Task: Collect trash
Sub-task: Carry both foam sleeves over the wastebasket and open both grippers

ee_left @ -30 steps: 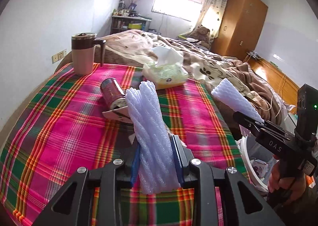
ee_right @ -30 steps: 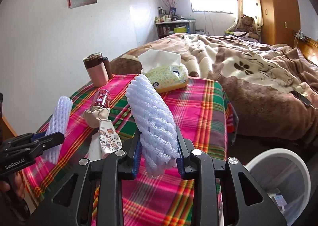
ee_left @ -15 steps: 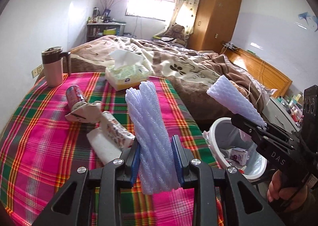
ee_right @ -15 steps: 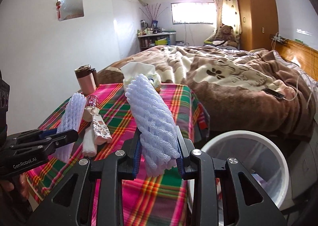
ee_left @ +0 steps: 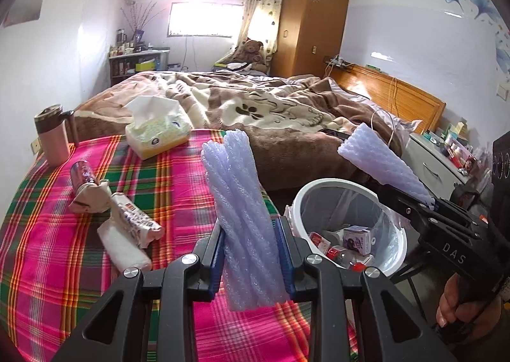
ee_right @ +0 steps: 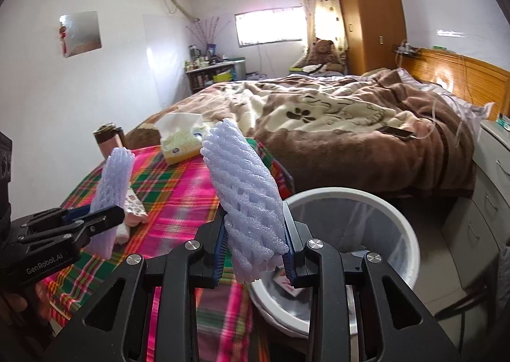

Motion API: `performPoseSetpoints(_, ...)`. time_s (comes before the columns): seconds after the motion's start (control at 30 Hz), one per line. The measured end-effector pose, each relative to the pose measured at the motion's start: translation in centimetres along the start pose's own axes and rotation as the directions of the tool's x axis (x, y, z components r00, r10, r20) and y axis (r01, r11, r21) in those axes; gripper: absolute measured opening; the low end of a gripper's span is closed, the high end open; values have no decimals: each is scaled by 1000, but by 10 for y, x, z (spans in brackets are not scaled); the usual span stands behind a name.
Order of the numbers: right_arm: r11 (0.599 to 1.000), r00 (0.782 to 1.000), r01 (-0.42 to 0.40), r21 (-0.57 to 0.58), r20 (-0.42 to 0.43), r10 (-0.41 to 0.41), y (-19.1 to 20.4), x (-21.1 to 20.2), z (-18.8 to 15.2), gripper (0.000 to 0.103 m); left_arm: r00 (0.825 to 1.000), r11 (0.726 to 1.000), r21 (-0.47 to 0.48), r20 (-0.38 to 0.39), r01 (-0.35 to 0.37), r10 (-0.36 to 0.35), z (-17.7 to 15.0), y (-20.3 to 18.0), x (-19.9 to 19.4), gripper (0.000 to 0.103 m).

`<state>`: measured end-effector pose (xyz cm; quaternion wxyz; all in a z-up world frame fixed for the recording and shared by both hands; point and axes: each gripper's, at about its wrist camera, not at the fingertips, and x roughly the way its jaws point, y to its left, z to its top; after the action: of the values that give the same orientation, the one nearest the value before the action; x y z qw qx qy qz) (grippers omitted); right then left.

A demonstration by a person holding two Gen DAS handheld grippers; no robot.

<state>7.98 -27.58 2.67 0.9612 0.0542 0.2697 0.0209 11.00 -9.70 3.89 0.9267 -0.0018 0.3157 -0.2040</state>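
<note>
My left gripper [ee_left: 251, 231] is shut on a pale lilac foam sleeve [ee_left: 239, 190] that stands up between its blue pads, over the right edge of the plaid table [ee_left: 47, 253]. My right gripper [ee_right: 255, 221] is shut on a white foam fruit net [ee_right: 245, 183], held above the near rim of the white trash bin [ee_right: 385, 206]. In the left wrist view the bin [ee_left: 302, 199] holds small cartons and wrappers, and the right gripper [ee_left: 392, 194] with its net [ee_left: 379, 164] hangs over its far side. A red can [ee_left: 81, 174] and crumpled wrappers [ee_left: 130, 225] lie on the table.
A tissue box [ee_left: 156, 135] and a brown lidded mug [ee_left: 52, 135] stand at the table's far side. A bed with a brown blanket [ee_left: 280, 113] lies behind the table and bin. White drawers [ee_right: 491, 190] stand right of the bin.
Both grippers have swung right, from over the table toward the bin, each still holding its foam piece. The bin has come into fuller view and nearer.
</note>
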Motion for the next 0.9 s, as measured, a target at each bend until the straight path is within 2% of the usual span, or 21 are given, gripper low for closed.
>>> performPoseSetpoints(0.43,988,991,131,76,-38,-128,-43,-5,-12,30,998,995,83,-26,64,-62,8,-53,32,31)
performPoseSetpoints(0.9,971,975,198,131,-124,-182,-75,6,-24,30,994,984,149,-68,99,-90,8,-90,71,31)
